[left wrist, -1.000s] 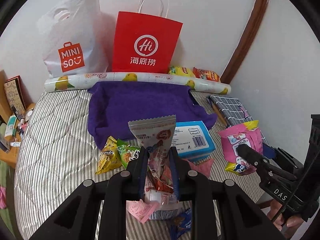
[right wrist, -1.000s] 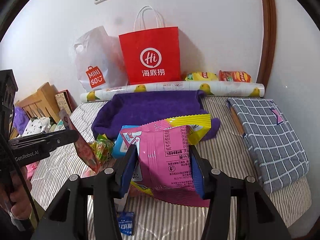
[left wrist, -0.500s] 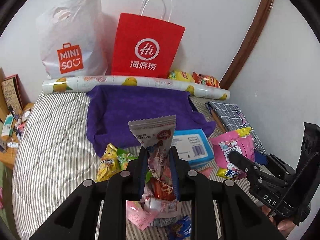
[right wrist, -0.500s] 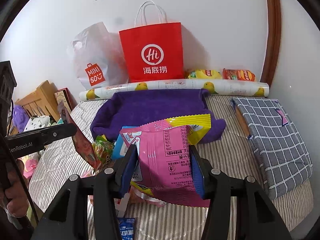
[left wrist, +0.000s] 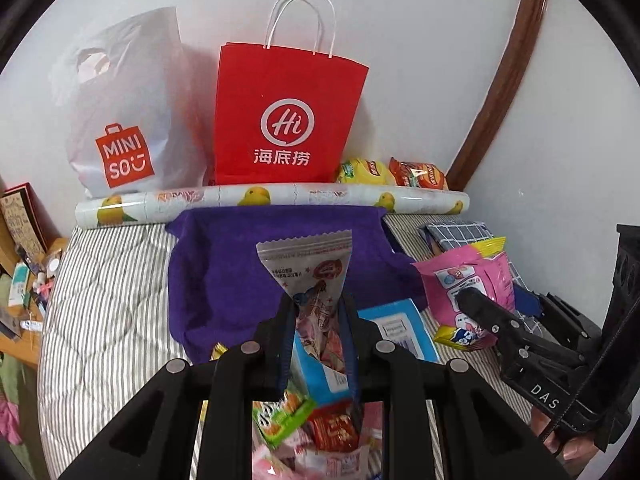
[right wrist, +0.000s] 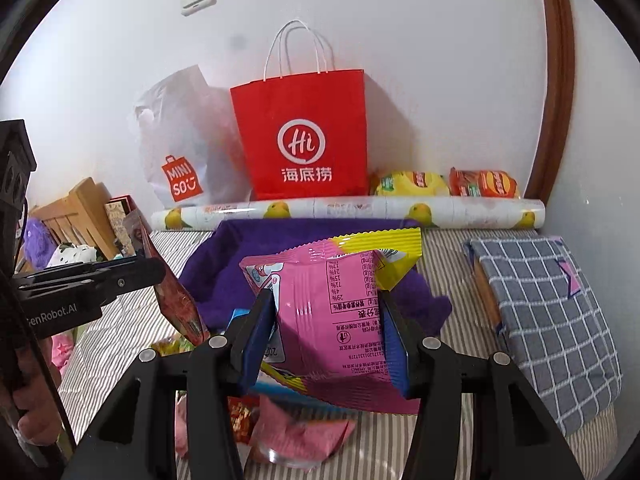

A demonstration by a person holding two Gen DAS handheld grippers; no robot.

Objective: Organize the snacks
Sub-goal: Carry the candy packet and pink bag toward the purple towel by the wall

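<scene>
Both grippers carry a packet each above the striped bed, toward the bags by the far wall.

The left gripper (left wrist: 318, 312) is clamped on a clear sweets packet (left wrist: 310, 264); the right gripper (right wrist: 326, 336) pinches a puffy pink snack bag (right wrist: 332, 304) by its sides. That slick, air-filled bag could squirt out of the pads, or both loads could bump at the red paper bag (left wrist: 286, 120). Compared with a second ago, both packets sit higher and farther in, over the purple towel (left wrist: 216, 280).
</scene>
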